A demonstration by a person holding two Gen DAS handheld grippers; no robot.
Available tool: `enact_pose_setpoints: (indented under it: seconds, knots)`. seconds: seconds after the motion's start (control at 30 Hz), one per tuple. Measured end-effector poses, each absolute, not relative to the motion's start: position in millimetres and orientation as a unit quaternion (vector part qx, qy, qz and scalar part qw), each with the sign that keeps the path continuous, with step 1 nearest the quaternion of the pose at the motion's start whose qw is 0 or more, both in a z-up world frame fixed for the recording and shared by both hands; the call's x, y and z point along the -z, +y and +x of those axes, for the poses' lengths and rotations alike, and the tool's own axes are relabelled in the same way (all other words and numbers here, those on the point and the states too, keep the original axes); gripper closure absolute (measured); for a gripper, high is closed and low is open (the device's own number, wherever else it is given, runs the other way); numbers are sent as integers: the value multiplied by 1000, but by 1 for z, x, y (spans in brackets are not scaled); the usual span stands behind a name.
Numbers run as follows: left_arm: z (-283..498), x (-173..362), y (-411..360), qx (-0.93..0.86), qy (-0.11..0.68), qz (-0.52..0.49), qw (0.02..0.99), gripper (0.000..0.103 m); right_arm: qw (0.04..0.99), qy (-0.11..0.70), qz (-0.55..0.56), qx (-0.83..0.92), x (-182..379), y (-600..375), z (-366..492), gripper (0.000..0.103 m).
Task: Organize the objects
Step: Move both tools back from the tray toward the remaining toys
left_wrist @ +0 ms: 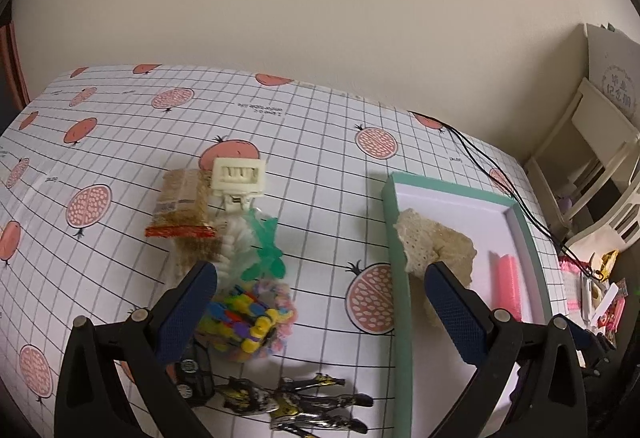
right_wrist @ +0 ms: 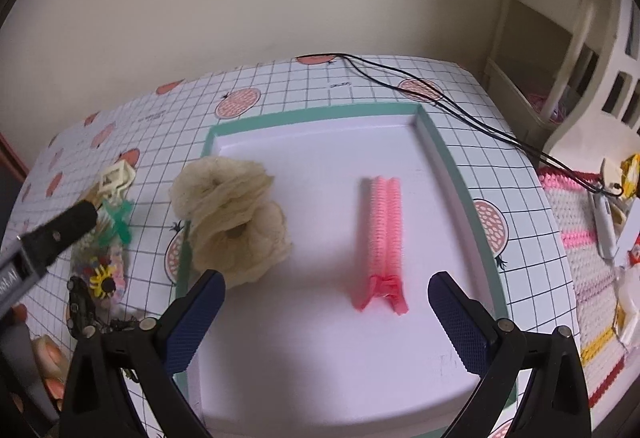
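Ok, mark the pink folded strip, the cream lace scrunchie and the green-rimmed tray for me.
pink folded strip (right_wrist: 383, 230): right wrist view, middle of its ribbed length.
cream lace scrunchie (right_wrist: 232, 213): right wrist view, its ruffled centre.
green-rimmed tray (right_wrist: 448, 161): right wrist view, right-hand rim.

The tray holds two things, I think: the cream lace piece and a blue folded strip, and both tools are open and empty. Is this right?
Not quite: the folded strip is pink, not blue, as the right wrist view shows. The rest stands: it lies in the tray with the cream lace piece, and the left tool and right tool are open and empty.
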State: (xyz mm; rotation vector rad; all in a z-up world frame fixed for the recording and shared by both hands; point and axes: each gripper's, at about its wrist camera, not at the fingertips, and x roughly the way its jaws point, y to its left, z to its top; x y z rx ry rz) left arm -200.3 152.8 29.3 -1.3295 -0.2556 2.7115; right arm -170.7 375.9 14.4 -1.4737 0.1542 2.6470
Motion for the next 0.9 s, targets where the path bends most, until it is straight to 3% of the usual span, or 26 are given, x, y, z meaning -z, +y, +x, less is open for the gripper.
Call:
enact_pose_setpoints:
  seconds: [0.3, 0.9]
  knots:
    - [-197, -42, 114, -893, -94, -438, 39, 0, 34, 78, -495, -865, -19, 354, -173, 1]
    - [-184, -33, 43, -862, -133, -490, 5, 0, -52, 14, -515, -856, -25, 255, -174, 5]
